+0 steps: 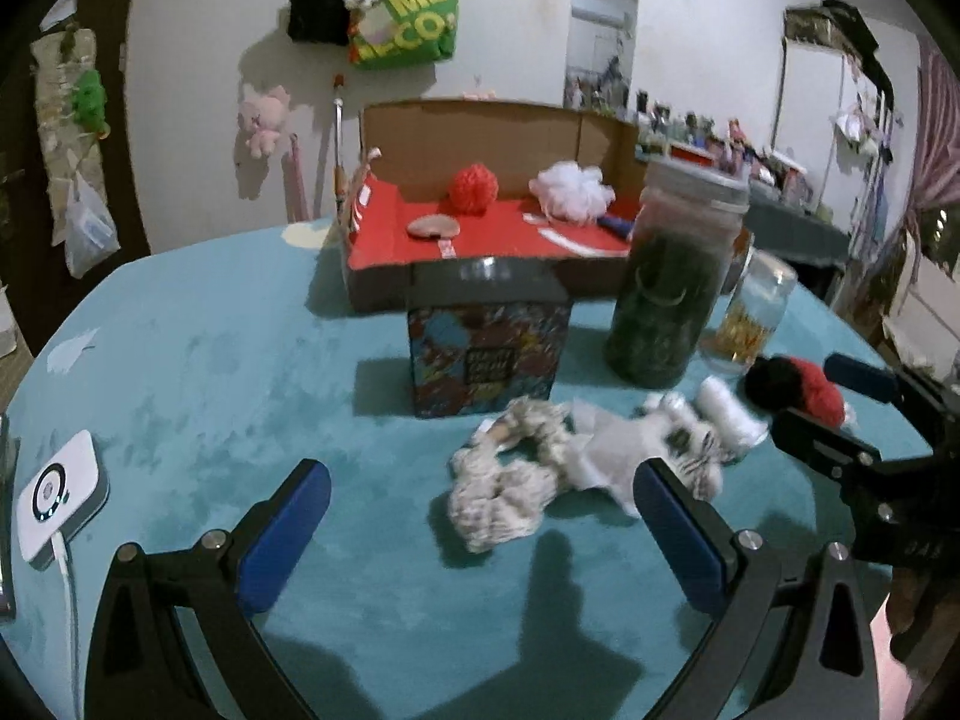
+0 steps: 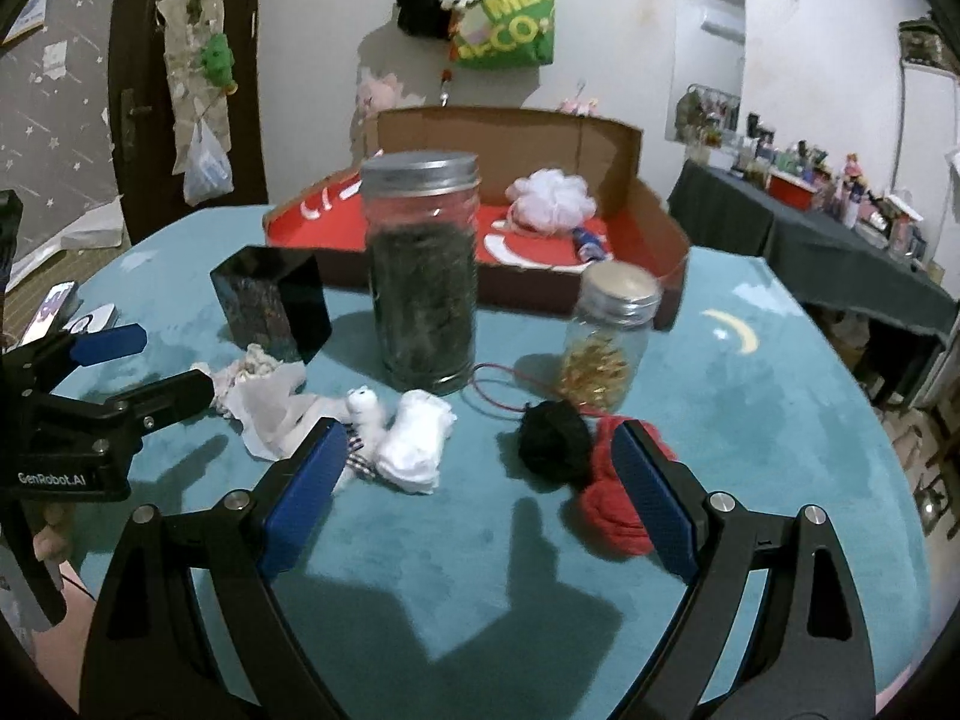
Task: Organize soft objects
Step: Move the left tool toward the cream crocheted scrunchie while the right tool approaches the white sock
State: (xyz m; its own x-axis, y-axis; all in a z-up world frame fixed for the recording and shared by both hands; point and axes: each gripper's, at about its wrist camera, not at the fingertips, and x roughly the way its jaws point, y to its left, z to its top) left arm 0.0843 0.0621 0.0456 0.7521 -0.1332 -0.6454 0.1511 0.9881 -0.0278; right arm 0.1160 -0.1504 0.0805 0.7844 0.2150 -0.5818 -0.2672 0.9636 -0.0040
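Left wrist view shows the left claw (image 1: pixel 480 516) with its blue pads spread wide apart, gripping nothing, above the teal surface (image 1: pixel 210 372). A beige scrunchie (image 1: pixel 510 486) lies between the fingers, a little ahead of the tips, and a white cloth (image 1: pixel 612 450) reaches the right fingertip; whether it touches is unclear. Beyond sit a patterned box (image 1: pixel 489 354), a tall jar of dark green stuff (image 1: pixel 669 288) and a small jar of gold bits (image 1: pixel 750 318). Behind them an open cardboard tray with a red floor (image 1: pixel 420 240) holds a red pom (image 1: pixel 474 189) and a white mesh puff (image 1: pixel 570 189). A white device with a cable (image 1: pixel 60 498) rests at the left edge.

Right wrist view shows the right claw (image 2: pixel 480 456) equally wide apart and empty. A black pom (image 2: pixel 552 441) lies between its fingers, a red knitted piece (image 2: pixel 609 510) lies against the right pad, and rolled white socks (image 2: pixel 417 441) lie just inside the left pad. On the wall behind hang a green tote bag (image 2: pixel 510 24) and a pink plush (image 1: pixel 261 117); a cluttered dark table (image 2: pixel 840 240) stands at the right.
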